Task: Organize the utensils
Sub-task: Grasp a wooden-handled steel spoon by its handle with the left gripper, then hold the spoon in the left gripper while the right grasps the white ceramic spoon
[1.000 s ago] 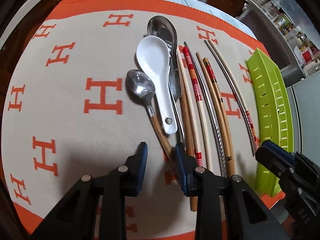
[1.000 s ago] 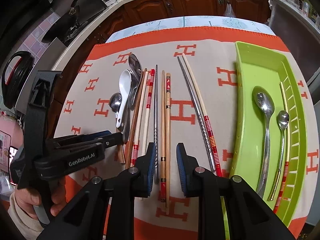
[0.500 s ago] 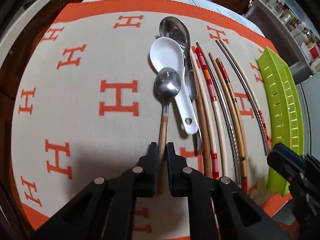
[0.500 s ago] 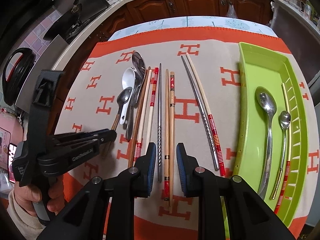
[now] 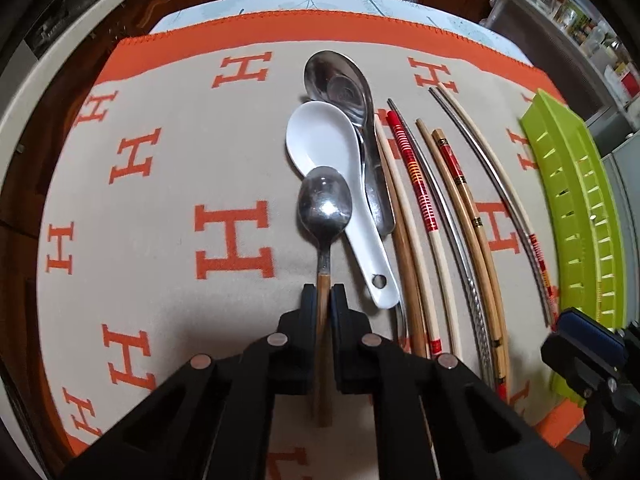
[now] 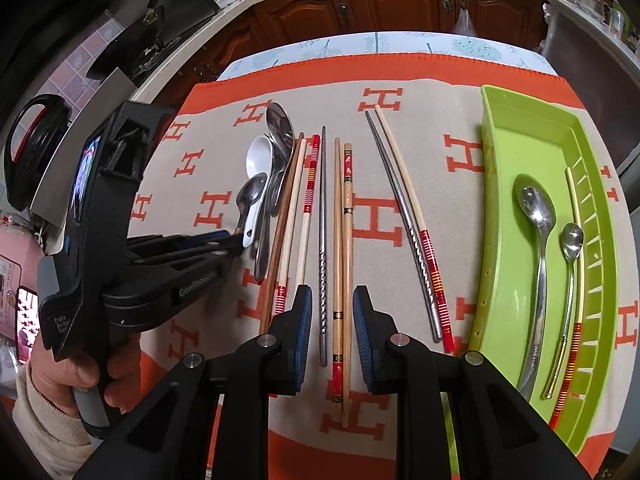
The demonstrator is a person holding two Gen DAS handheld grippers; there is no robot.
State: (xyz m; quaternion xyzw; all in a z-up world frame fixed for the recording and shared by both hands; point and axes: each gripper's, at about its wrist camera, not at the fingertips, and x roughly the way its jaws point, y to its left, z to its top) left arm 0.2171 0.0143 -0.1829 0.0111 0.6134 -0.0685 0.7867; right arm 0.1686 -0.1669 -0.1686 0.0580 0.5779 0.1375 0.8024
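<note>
My left gripper (image 5: 323, 298) is shut on the wooden handle of a small metal spoon (image 5: 325, 204), whose bowl sits over the white ceramic spoon (image 5: 332, 160). A large metal spoon (image 5: 340, 84) lies behind it. Several chopsticks (image 5: 420, 188) lie in a row to the right. In the right wrist view my right gripper (image 6: 328, 320) is open and empty above the chopsticks (image 6: 344, 240). The left gripper (image 6: 224, 240) holds the small spoon (image 6: 250, 196) there. The green tray (image 6: 500, 240) at the right holds two metal spoons (image 6: 540, 232) and a chopstick (image 6: 576, 240).
An orange and beige H-patterned cloth (image 5: 160, 208) covers the table. The green tray (image 5: 580, 216) stands at the right edge. Wooden cabinets (image 6: 400, 4) and a counter lie beyond the table. A black kettle handle (image 6: 32, 148) is at the far left.
My left gripper closed on the small spoon's wooden handle and has lifted it, swinging the bowl over the white spoon. My right gripper has stayed open over the chopsticks.
</note>
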